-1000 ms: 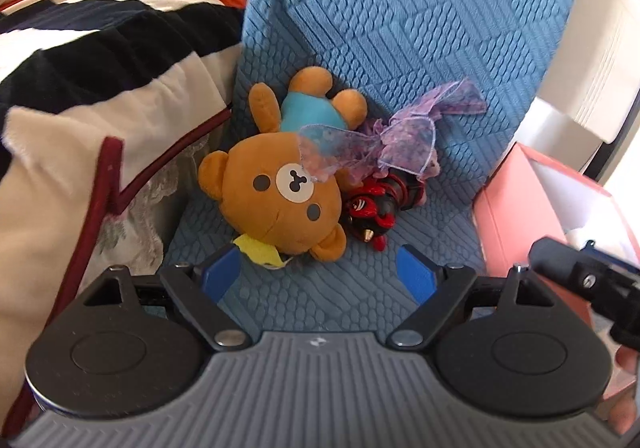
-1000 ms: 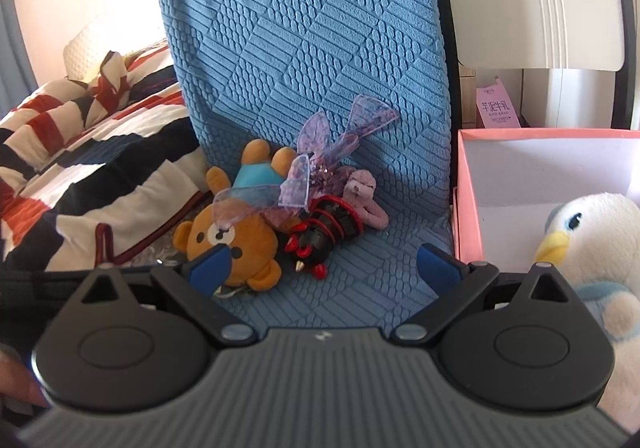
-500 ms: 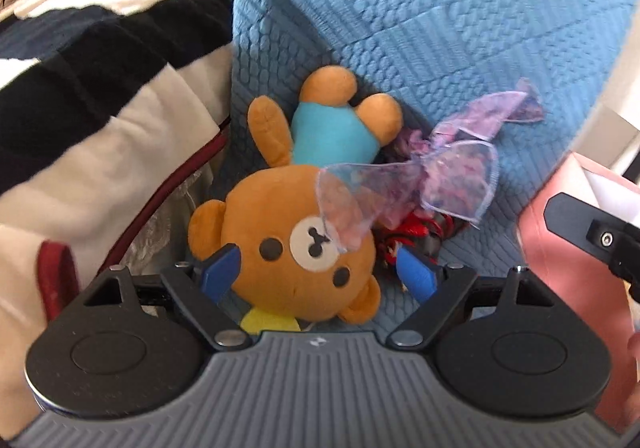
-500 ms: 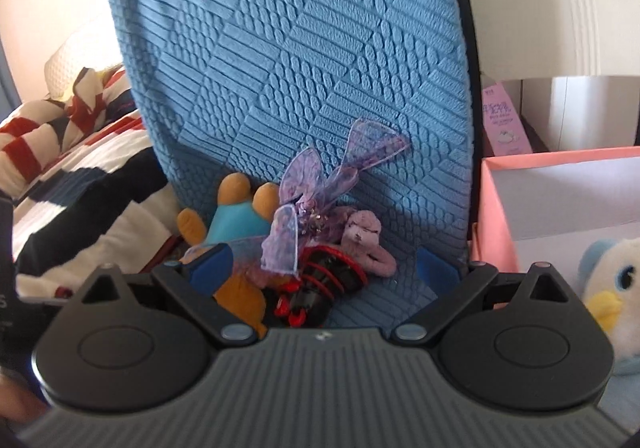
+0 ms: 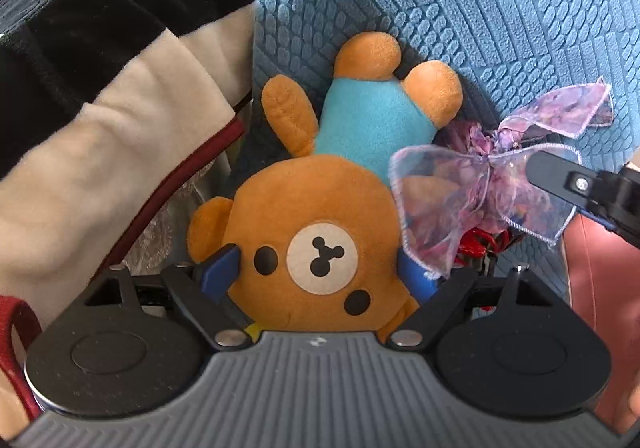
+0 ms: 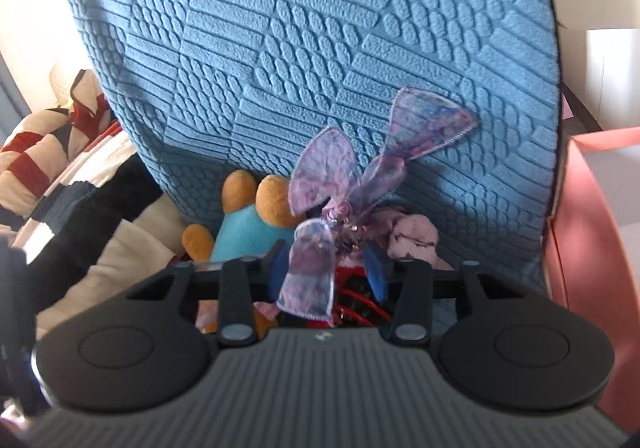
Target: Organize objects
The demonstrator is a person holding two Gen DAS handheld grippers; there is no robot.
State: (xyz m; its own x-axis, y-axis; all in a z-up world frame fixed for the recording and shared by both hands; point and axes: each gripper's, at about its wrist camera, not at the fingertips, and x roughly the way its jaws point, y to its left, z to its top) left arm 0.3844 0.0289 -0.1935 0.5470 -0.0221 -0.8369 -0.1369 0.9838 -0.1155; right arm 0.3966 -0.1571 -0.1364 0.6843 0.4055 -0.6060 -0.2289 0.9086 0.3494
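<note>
The teddy bear (image 5: 320, 240) lies on the chair seat, feet against the chair back (image 5: 460, 8). The blanket (image 5: 100, 108) lies to its left. The ribbon bow (image 5: 480, 192) sits to its right, maybe on top of a small toy (image 6: 412, 236). The box (image 6: 592, 228) stands right of the chair.

L tool (image 5: 318, 272) jaws wide, R tool (image 6: 326, 268) narrowed

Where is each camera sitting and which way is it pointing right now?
Left wrist: on the left tool, facing forward and down at the brown bear plush between its blue pads; the right tool's black finger shows at right.
Right wrist: on the right tool, facing the blue chair back; its pads flank the purple ribbon bow.
Shared: bear, bow, chair.
</note>
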